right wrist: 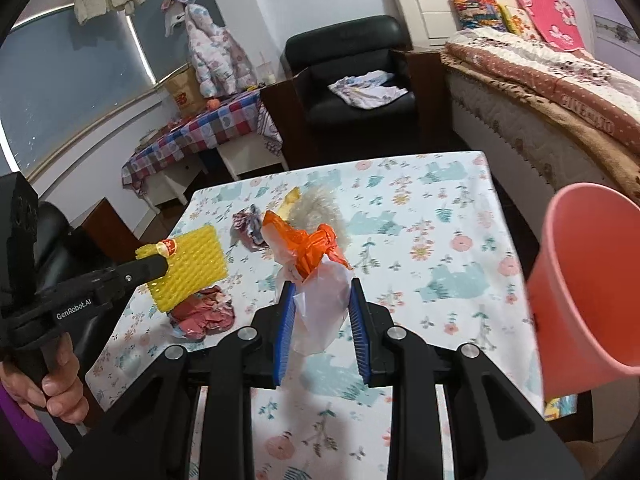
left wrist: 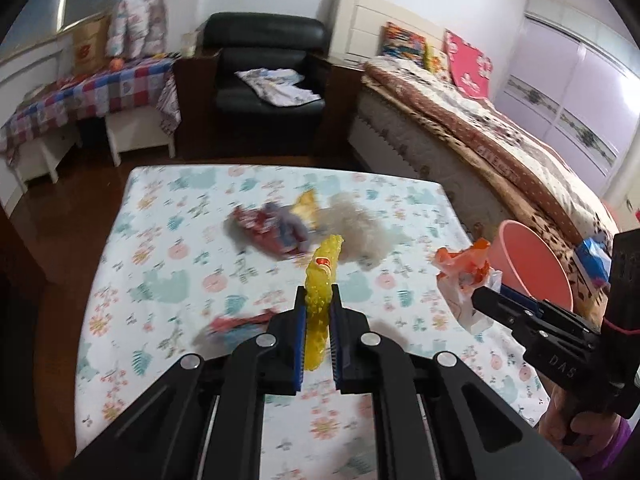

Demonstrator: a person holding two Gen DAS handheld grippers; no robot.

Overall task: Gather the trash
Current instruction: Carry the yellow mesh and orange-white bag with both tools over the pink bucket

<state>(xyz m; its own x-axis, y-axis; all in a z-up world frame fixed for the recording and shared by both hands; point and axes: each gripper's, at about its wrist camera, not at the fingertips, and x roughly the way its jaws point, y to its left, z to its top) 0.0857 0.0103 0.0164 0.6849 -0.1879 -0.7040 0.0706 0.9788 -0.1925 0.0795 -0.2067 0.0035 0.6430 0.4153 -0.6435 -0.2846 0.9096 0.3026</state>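
My left gripper [left wrist: 318, 294] is shut on a yellow foam net [left wrist: 322, 280], held above the table; it shows as a yellow sheet in the right wrist view [right wrist: 192, 270]. My right gripper [right wrist: 322, 284] is closed on a clear and orange plastic bag [right wrist: 316, 264], lifted over the table; the bag also shows in the left wrist view [left wrist: 464, 276]. A pink bin [right wrist: 584, 280] stands at the table's right edge [left wrist: 532, 264]. Red wrappers [left wrist: 272, 232], a yellow scrap [left wrist: 306, 204] and a grey fluffy wad [left wrist: 356, 232] lie mid-table. Another crumpled red wrapper [right wrist: 204, 314] lies nearer.
The table wears a floral cloth [left wrist: 180, 280]. A bed [left wrist: 500, 136] runs along the right, a black armchair [left wrist: 268, 76] stands behind, and a checked-cloth side table [left wrist: 88, 96] is at the back left.
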